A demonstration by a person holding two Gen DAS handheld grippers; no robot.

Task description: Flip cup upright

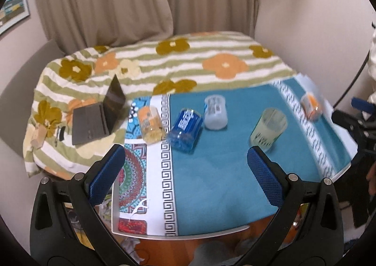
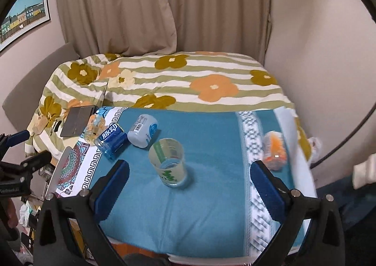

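Right gripper (image 2: 189, 180) open; frosted green-print cup (image 2: 169, 163) upright.

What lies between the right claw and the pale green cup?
Only bare teal cloth, as the right wrist view shows; the open right claw sits just short of the pale green cup.

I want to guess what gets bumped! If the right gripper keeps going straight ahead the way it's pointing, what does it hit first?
Probably the pale green cup standing on the teal cloth. It sits between the open right gripper fingers' line, just ahead, though depth is hard to judge.
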